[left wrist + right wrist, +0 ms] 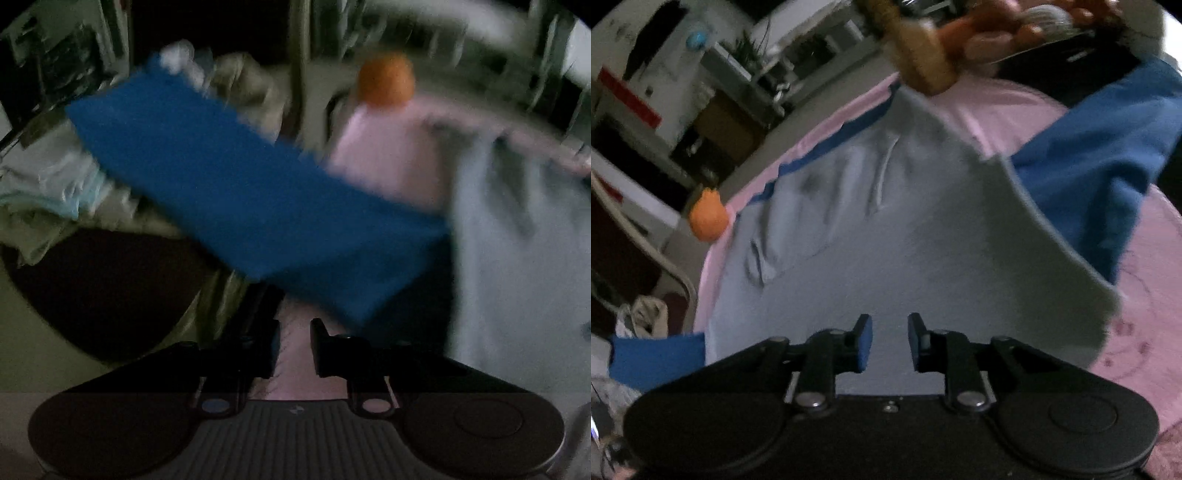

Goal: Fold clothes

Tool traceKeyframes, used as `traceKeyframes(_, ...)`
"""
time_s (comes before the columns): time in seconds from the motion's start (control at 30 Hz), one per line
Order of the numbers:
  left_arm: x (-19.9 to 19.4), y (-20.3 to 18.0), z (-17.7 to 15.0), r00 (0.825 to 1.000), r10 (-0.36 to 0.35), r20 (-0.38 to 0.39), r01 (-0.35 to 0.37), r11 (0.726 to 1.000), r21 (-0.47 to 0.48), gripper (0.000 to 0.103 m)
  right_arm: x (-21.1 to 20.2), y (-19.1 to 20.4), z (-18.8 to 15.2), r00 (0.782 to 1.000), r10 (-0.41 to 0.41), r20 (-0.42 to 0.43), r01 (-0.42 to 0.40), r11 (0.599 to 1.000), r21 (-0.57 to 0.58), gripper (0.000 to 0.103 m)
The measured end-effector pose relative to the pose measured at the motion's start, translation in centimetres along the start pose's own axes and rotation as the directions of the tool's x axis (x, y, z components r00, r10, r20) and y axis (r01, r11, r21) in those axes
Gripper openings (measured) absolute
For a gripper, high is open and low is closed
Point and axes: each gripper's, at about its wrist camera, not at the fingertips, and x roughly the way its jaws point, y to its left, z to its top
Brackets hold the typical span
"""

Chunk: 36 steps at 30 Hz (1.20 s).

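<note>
Grey garment [894, 229] – pale grey cloth, spread wide across the pink surface [1027, 110], with a few long creases toward its far left part. Its right edge is lifted and curls over, a corner hanging free. A thin blue strip shows along its far edge, between grey cloth and pink.

Blue garment [1100, 158] – deep blue, bunched at the right of the right wrist view, lying partly under the grey cloth's raised edge. In the left wrist view the same blue cloth [236, 184] crosses the picture as a broad slanted band, badly smeared; the grey garment [517, 240] fills the right side there.

Right claw [890, 341] – fingers apart with a clear gap, nothing between the blue pads [864, 343]; grey cloth lies below the gap.

Left claw [293, 345] – fingers dark, standing a little apart; blue cloth hangs just ahead of the tips. Whether it is pinched I cannot tell.

Hard to read: left wrist view is dim and blurred throughout. An orange ball-like thing [386, 79] sits at the pink surface's edge, also seen in the right wrist view [709, 218]. A tan block [923, 59] and reddish objects at the top are cut off and smeared. Dark round shape [99, 291] at lower left, unidentified.
</note>
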Motion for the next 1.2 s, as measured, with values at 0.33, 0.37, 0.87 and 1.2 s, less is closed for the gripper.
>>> traceKeyframes(0.33, 2.4, -9.9, -0.5, 0.982, -0.148, -0.12, 0.169, 0.968, 0.187, 0.017, 0.6, -4.2, 1.3, 0.968, -0.248, 0.035, 0.245, 0.966, 0.085, 0.018)
traceKeyframes(0.37, 2.9, -10.0, -0.8, 0.981, -0.117, -0.155, 0.147, 0.97, 0.194, 0.017, 1.0, -4.5, 1.2, 0.953, -0.303, 0.016, 0.302, 0.951, 0.063, 0.018)
traceKeyframes(0.87, -4.6, -7.9, 3.9, 0.972, -0.225, 0.063, 0.208, 0.955, 0.21, 0.038, -3.0, -1.9, 3.4, 0.982, -0.18, 0.062, 0.178, 0.983, 0.036, 0.008)
traceKeyframes(1.2, 5.2, -10.4, 15.6, 0.968, -0.251, 0.016, 0.251, 0.968, -0.026, 0.072, -2.1, 6.5, 13.3, 0.976, 0.02, 0.217, 0.015, 0.987, -0.159, 0.046)
